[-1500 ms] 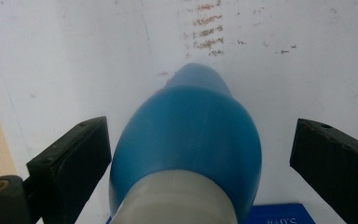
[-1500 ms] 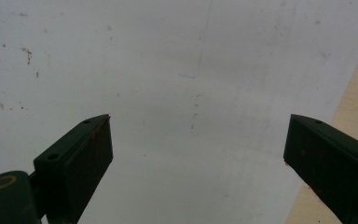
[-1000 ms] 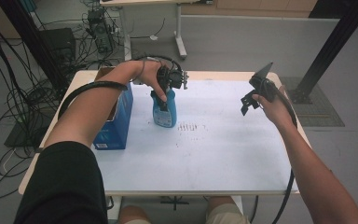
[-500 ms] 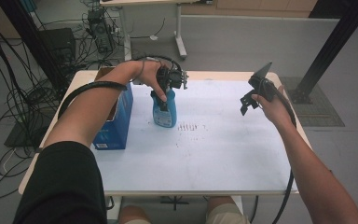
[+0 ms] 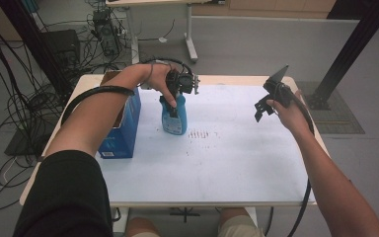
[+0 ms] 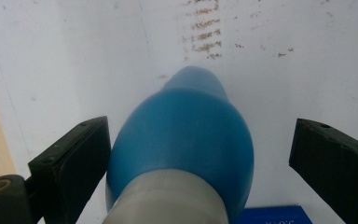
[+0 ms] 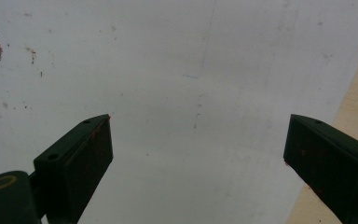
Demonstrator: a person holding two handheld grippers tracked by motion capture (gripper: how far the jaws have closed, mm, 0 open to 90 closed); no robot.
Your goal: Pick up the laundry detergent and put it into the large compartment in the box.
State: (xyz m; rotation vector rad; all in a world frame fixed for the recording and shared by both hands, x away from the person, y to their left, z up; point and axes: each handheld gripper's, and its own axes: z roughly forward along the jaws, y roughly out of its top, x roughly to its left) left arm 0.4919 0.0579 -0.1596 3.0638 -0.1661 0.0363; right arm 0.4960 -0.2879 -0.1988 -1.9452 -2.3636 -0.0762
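A blue bottle point(image 5: 173, 118) with a pale neck stands upright on the white table point(image 5: 227, 168), left of centre. My left gripper point(image 5: 181, 95) comes down over its top, open. In the left gripper view the bottle point(image 6: 186, 135) sits between the two black jaws: the left jaw is close against its side and the right jaw stands well apart from it. My right gripper point(image 5: 260, 110) hovers over the table's right part, open. Between its jaws in the right gripper view point(image 7: 198, 122) there is bare table.
A blue carton point(image 5: 124, 129) stands at the table's left edge, just left of the bottle. Rows of small brown marks point(image 5: 202, 133) lie on the table to the right of the bottle. Cables and a black post point(image 5: 348, 54) are on the floor around.
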